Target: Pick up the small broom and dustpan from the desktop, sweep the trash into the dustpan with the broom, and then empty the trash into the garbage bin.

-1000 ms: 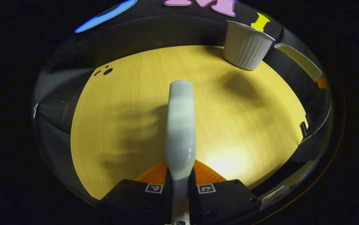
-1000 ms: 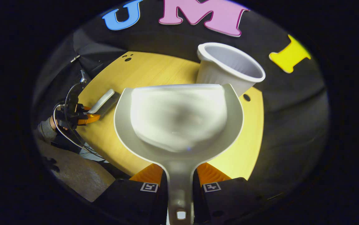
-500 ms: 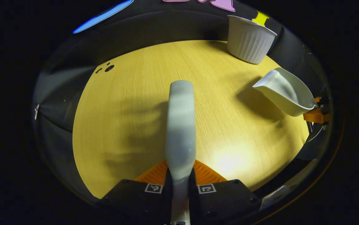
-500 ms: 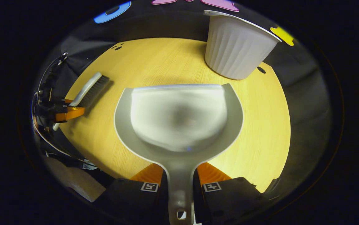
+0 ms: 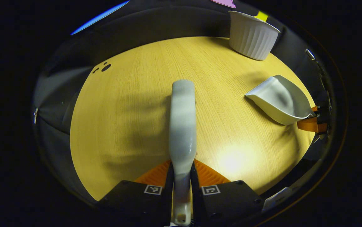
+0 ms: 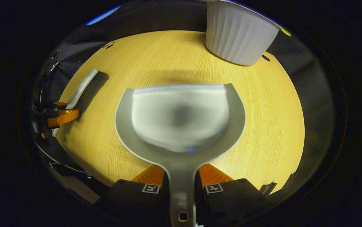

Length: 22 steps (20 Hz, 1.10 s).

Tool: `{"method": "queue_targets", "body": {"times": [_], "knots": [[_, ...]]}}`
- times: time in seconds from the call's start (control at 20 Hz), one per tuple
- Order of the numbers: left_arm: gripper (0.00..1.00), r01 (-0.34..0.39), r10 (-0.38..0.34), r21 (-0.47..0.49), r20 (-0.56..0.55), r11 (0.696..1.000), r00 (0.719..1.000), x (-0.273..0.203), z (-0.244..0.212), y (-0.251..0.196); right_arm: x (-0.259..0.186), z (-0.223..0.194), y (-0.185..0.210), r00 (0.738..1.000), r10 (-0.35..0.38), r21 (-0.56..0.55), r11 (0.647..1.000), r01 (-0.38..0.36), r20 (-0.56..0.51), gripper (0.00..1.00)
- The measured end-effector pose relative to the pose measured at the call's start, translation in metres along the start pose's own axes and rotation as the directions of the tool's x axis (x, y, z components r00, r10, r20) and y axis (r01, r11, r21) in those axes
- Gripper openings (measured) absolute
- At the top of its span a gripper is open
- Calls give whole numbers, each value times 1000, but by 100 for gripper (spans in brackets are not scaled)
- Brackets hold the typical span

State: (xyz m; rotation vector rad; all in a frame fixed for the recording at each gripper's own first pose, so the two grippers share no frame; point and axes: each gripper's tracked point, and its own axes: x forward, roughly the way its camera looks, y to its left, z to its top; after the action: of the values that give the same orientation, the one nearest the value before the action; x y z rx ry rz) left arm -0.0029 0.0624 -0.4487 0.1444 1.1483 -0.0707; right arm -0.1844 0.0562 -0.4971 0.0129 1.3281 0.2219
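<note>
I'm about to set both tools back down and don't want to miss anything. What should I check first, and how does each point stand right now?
1. Left gripper shut on the broom handle: ok.
2. Right gripper shut on the dustpan handle: ok.
3. Dustpan emptied: ok, its scoop looks bare.
4. Trash left on the table: ok, none seen.
5. Bin upright at the far edge: ok.
6. Trash inside the bin: cannot tell, its inside is hidden.

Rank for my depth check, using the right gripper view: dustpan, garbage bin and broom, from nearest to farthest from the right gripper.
1. Dustpan: held in the right gripper, dead centre.
2. Broom: far left, over the table.
3. Garbage bin: upper right, at the table's far edge.
</note>
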Motion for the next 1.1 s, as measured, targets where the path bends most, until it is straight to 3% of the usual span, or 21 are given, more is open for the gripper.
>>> {"method": "queue_targets", "body": {"times": [0.3, 0.4, 0.45, 0.5, 0.55, 0.6, 0.65, 0.7, 0.8, 0.95, 1.1], "knots": [[36, -3, 3, 11, -27, 1000, 1000, 5, -6, 1, 7, -16, 10, 999, 21, 3, 1000, -21, -44, 42], [37, -2, 3, 12, -18, 1000, 1000, -1, -9, 1, 3, -20, 17, 998, 42, -5, 999, -42, -57, 41], [42, -6, 6, 16, -12, 1000, 1000, -4, -11, 2, 0, -20, 17, 997, 44, -11, 999, -45, -56, 41], [54, -15, 16, 22, -3, 1000, 1000, -9, -11, 4, -5, -22, 18, 997, 47, -15, 999, -48, -56, 41], [48, -30, 30, 29, 13, 999, 999, -15, -10, 7, -10, -19, 18, 998, 50, -13, 999, -51, -48, 41], [48, -42, 41, 35, 29, 998, 999, -21, -9, 8, -15, -18, 19, 998, 59, -10, 998, -59, -39, 36], [48, -51, 49, 40, 50, 998, 998, -29, -7, 9, -23, -15, 19, 997, 67, -5, 998, -67, -27, 41], [48, -54, 51, 41, 69, 998, 996, -36, -5, 8, -34, -13, 17, 997, 72, -4, 997, -72, -11, 36], [48, -54, 49, 38, 121, 998, 991, -54, 4, 6, -58, -4, 15, 996, 82, 2, 997, -82, 40, 41], [48, -45, 39, 23, 225, 999, 974, -85, 22, -2, -94, 17, 14, 986, 87, 23, 996, -91, 144, 38], [48, -8, 13, -16, 355, 1000, 935, -117, 53, -15, -138, 52, 10, 949, 68, 24, 997, -79, 309, 38]]}}
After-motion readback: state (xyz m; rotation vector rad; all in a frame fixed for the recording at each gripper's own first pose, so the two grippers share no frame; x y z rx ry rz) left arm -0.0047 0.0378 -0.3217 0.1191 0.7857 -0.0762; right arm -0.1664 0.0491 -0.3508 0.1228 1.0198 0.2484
